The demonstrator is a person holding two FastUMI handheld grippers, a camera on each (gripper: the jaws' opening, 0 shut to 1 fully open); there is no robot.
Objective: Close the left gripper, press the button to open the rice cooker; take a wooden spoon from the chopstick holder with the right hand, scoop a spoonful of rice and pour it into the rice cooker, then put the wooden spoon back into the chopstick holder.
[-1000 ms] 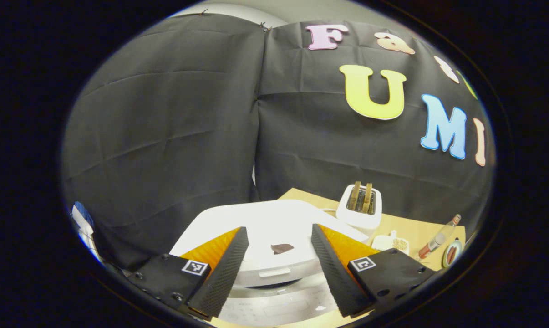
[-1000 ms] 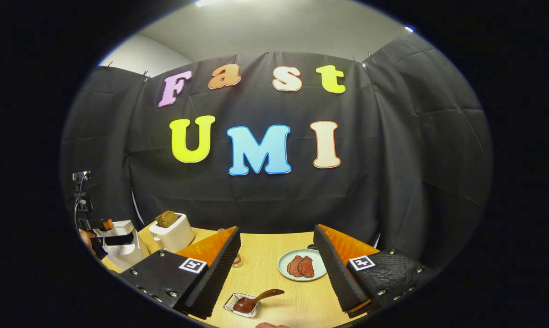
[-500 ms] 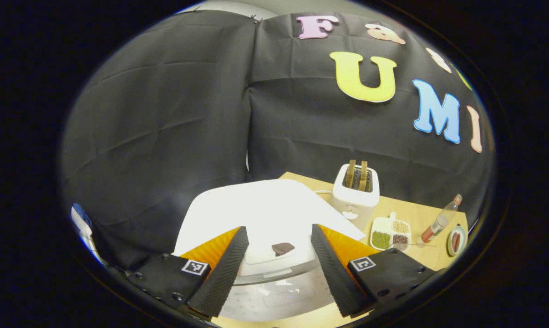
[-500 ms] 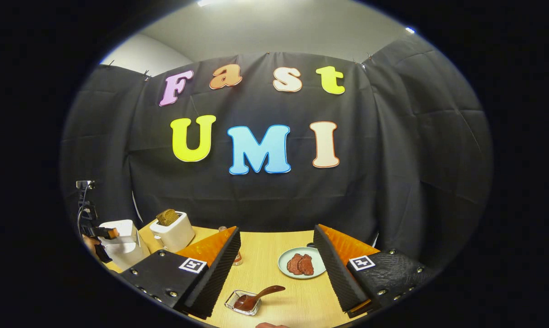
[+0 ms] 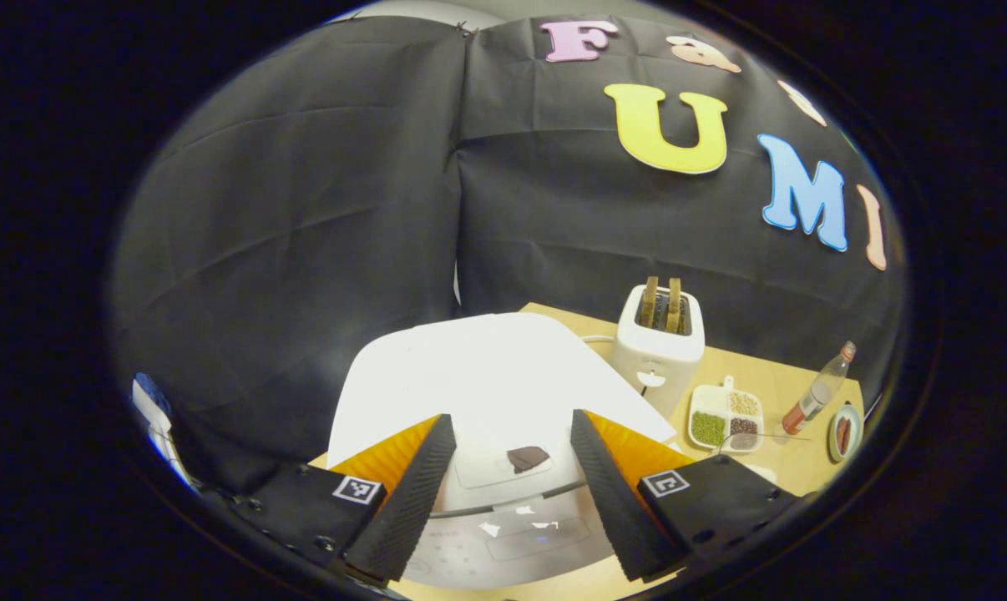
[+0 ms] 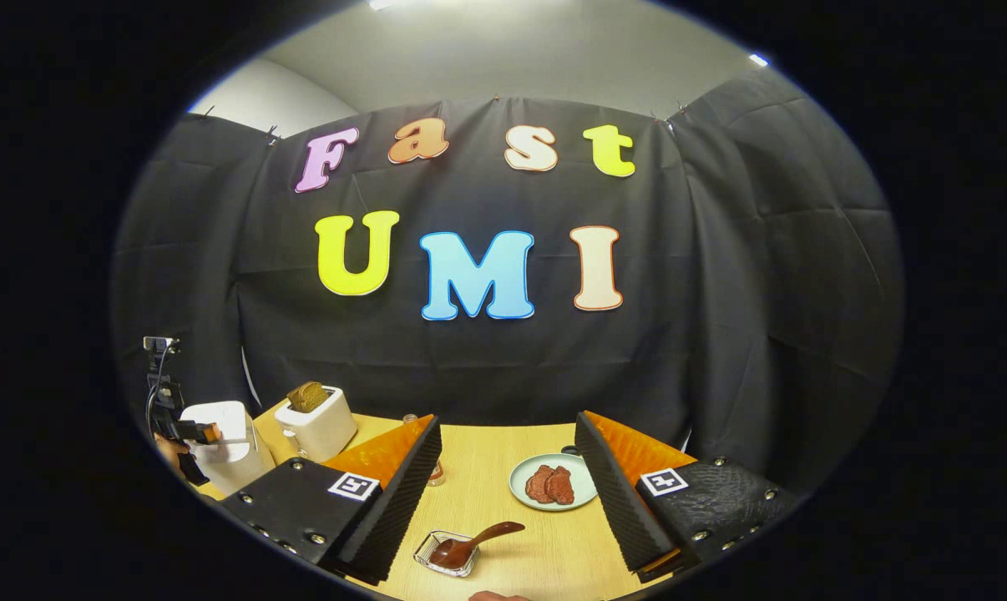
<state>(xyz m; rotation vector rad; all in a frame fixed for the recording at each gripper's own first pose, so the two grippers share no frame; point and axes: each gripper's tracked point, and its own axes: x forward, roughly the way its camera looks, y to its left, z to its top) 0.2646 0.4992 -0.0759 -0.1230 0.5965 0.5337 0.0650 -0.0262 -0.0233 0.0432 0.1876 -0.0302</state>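
- Left gripper (image 5: pixel 512 488): two wedge fingers (image 5: pixel 403 505) with ribbed inner faces, dark screwed mounts, each with a square black-and-white tag.
- Right gripper (image 6: pixel 508 492): same build, same tags and screws.

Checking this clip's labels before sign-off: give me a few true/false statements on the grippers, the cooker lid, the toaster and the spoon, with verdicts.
1. The left gripper has its fingers spread apart. True.
2. The rice cooker has its lid raised. True; the white lid stands tilted up behind the fingers.
3. The toaster is empty. False; two slices stand in its slots.
4. The right gripper is shut on the spoon. False; its fingers are apart and the spoon rests in a small clear dish on the table.
5. The plate holds reddish-brown slices. True.
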